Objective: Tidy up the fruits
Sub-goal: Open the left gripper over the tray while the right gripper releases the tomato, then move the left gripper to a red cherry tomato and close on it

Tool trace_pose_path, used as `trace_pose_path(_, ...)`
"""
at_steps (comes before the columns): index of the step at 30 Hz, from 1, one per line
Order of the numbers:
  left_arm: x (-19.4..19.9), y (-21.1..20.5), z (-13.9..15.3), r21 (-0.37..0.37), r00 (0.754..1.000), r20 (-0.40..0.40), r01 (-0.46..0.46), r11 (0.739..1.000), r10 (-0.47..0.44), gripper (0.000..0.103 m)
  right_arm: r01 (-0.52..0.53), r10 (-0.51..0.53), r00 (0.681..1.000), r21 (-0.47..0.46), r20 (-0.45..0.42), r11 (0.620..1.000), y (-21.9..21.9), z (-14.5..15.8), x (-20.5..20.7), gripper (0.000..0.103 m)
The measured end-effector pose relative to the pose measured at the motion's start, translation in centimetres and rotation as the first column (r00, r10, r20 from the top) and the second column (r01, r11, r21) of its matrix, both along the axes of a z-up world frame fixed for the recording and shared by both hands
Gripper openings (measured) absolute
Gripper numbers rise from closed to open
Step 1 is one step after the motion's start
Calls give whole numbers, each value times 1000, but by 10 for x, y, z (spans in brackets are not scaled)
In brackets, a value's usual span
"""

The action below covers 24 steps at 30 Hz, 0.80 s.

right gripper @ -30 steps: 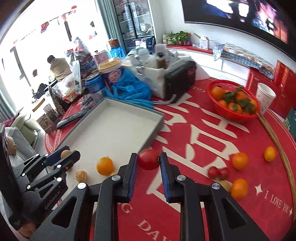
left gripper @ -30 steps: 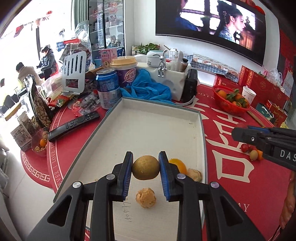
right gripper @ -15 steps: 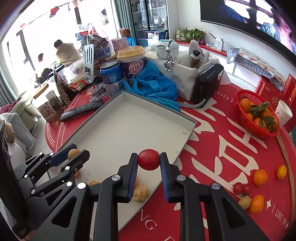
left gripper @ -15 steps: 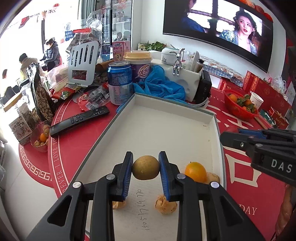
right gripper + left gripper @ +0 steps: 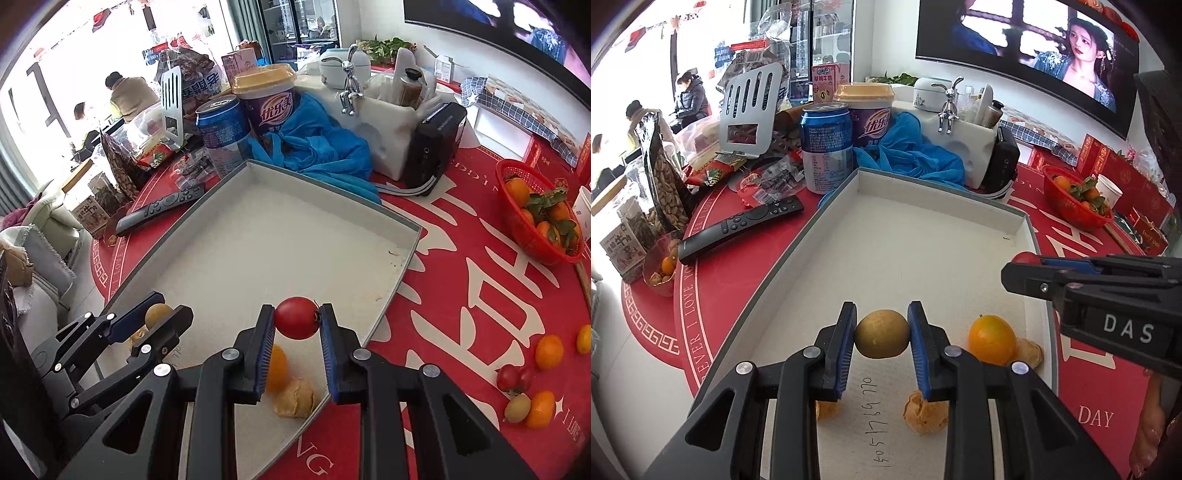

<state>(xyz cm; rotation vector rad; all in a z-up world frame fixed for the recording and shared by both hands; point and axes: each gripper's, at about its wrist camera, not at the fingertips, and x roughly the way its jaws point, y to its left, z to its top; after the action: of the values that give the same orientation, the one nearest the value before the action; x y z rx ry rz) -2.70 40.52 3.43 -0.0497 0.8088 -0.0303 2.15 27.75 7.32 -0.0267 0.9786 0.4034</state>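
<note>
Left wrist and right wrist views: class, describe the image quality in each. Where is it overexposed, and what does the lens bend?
Left wrist view: the window area at upper left is blown out to white, and the straight-sided grey shallow tray bows; the round yellow-green fruit in the left tongs is sharp. Right wrist view: the same glare at upper left, dark corners, and a sharp red tomato in the right tongs.

The desk [image 5: 461, 295] is bright red with big white characters and a white border pattern. The tray [image 5: 923, 236] is off-white inside, grey-green on the rim. Both hand-held grippers are black with blue pads — the left one [image 5: 882, 334] has a yellow-brown fruit [image 5: 882, 333], the right one [image 5: 297, 319] a shiny red tomato [image 5: 296, 317]. The orange [image 5: 991, 339] is vivid, the cloth [image 5: 314, 144] bright blue, and the basket [image 5: 532, 229] red.
</note>
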Motion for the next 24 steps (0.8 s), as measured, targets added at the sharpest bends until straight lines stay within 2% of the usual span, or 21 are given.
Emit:
trace_pose_path(1,0,-1,-1,2,1000,-2,0,1000,0,32,-4,4,1000,2,-3,1000,1,-1,1,25)
trace_pose_path(3,-1,-3,-2,19,1000,-8,1,1000,-1,47,-22,22,1000,13,-19,1000,4,-5,3,26)
trace_pose_path(4,-2,-4,-2,27,1000,-5,2,1000,-2,65,-29,29,999,18,-28,999,5,-7,3,27)
trace_pose_path(5,-5,-4,-1,32,1000,4,1,999,-1,78,-27,28,999,15,-36,1000,5,-8,4,39)
trace_pose_path(6,-7,-5,1,36,1000,18,0,999,-1,81,-19,19,999,11,-37,1000,5,-9,4,72)
trace_pose_path(8,-11,-7,6,52,999,37,4,999,-6,81,-4,5,1000,29,-12,1000,0,-5,1,103)
trace_pose_path(15,-20,-26,24,44,998,57,27,999,-29,82,72,-75,995,50,62,996,-36,21,-12,103)
trace_pose_path(21,-34,-70,35,64,990,61,120,991,-124,82,172,-178,983,130,39,976,-93,26,-26,103)
trace_pose_path(24,-40,-97,37,66,981,41,185,981,-188,82,236,-245,968,128,59,963,-127,27,-37,103)
